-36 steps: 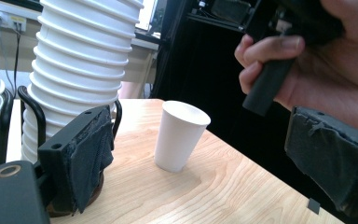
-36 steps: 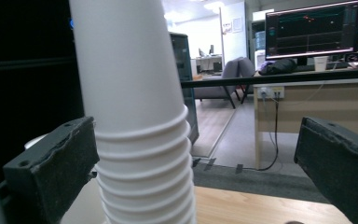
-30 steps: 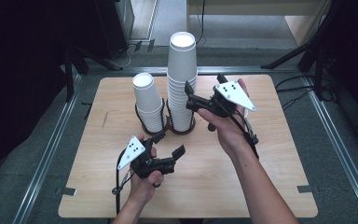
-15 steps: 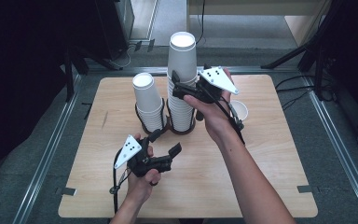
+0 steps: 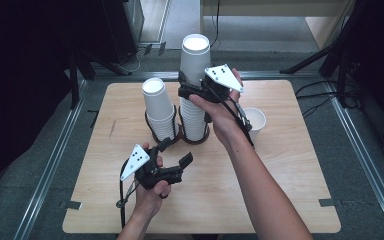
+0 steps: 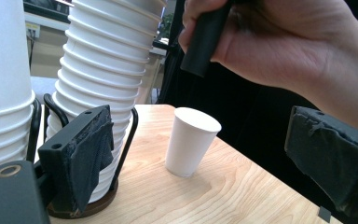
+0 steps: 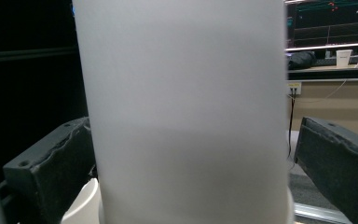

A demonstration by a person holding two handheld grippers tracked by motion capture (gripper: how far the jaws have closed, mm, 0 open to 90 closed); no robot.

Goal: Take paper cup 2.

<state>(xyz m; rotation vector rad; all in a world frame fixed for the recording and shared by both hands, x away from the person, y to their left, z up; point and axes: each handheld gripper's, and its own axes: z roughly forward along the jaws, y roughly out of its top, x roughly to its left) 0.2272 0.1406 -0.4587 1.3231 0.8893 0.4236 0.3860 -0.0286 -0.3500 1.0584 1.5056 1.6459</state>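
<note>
The right gripper (image 5: 192, 90) is sitting high in the upper middle of the high view, against the upper part of the tall stack of cups (image 5: 195, 85). In the right gripper view its jaws are standing apart with the top cup (image 7: 182, 112) between them; the left jaw is lying close against the cup wall and the right jaw is showing a thin gap, so nothing is clamped.

The tall stack is standing in a dark wire holder (image 5: 195, 139) at the middle of the counter (image 5: 280, 190). Just to its left, a shorter stack of cups (image 5: 159, 110) is rising from a matching holder, crowding that side of the tall one. 1 single cup (image 5: 254, 121) is standing upright on the counter to the right of the stacks, partly behind the right forearm.

The left gripper (image 5: 177, 157) is hovering in the lower left middle, jaws wide apart and empty. In the left gripper view, the single cup (image 6: 189, 141) is showing between those jaws, farther off.
</note>
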